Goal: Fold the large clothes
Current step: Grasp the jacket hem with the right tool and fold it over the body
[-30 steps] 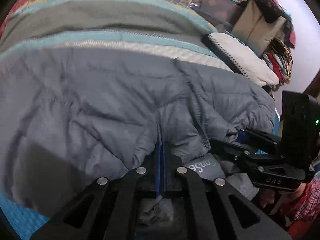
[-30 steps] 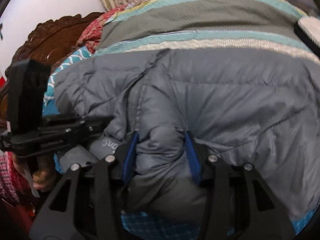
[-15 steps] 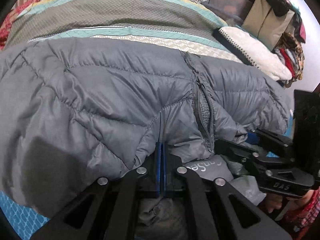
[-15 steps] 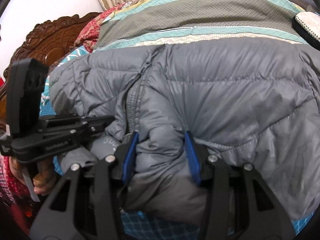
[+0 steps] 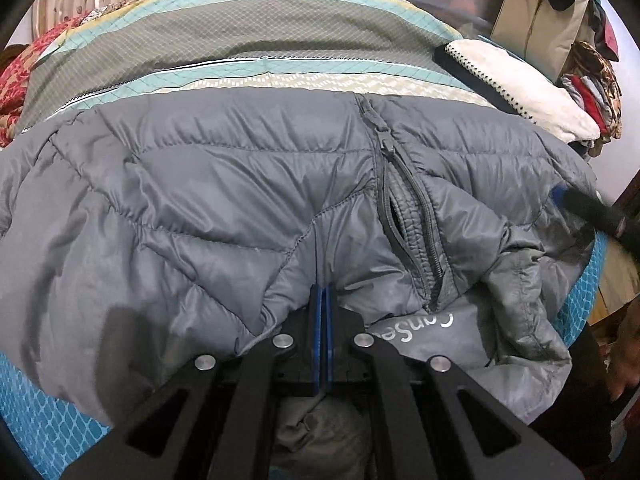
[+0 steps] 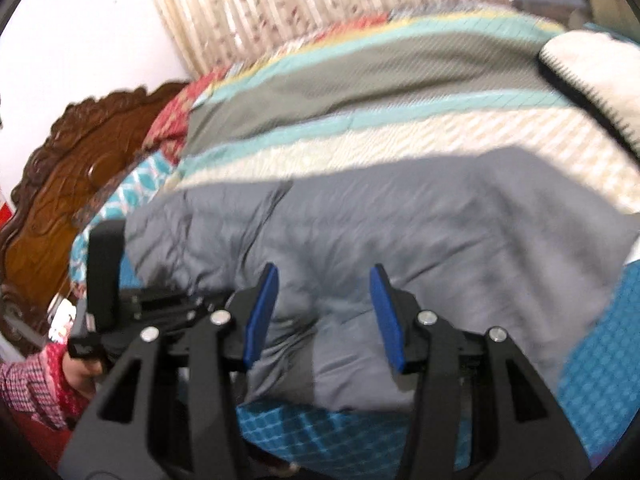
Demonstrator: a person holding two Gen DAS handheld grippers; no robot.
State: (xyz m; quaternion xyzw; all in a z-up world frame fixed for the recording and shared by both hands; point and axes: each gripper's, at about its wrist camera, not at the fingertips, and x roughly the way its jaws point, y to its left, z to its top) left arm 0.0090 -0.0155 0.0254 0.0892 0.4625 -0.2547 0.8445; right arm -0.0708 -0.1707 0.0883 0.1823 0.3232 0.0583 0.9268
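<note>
Since a second ago my right gripper (image 6: 324, 312) has come up and off the jacket (image 5: 224, 200): the thick fold it pinched then now lies below and behind the blue pads (image 6: 262, 316), which stand apart with nothing pressed between them. That view is blurred, so I cannot say whether the cloth brushes a pad. The jacket has also spread flatter across the bed (image 5: 240, 40), and its far edge now runs along the pale stripe of the quilt (image 5: 256, 80).

At the left, the jacket's quilted panel hangs over the blue sheet (image 5: 36, 408) at the near bed edge. In the middle, my left gripper (image 5: 322, 308) is clenched on a thin edge of the jacket, pads nearly meeting. Just right of it the zip (image 5: 404, 208) runs up the front, gaping part way, with the printed lining (image 5: 420, 328) and a crumpled collar (image 5: 520, 300) beside it. Further right a white blanket (image 5: 520, 88) lies near the jacket's far corner.

I judge the fold is only half set. With the right side let go, the slick, puffy shell could slide or spring back, and the near part already overhanging could drag the rest toward the floor. My left grasp is on so little cloth that a firm pull might slip it free. The loose collar could bunch under the next fold.
</note>
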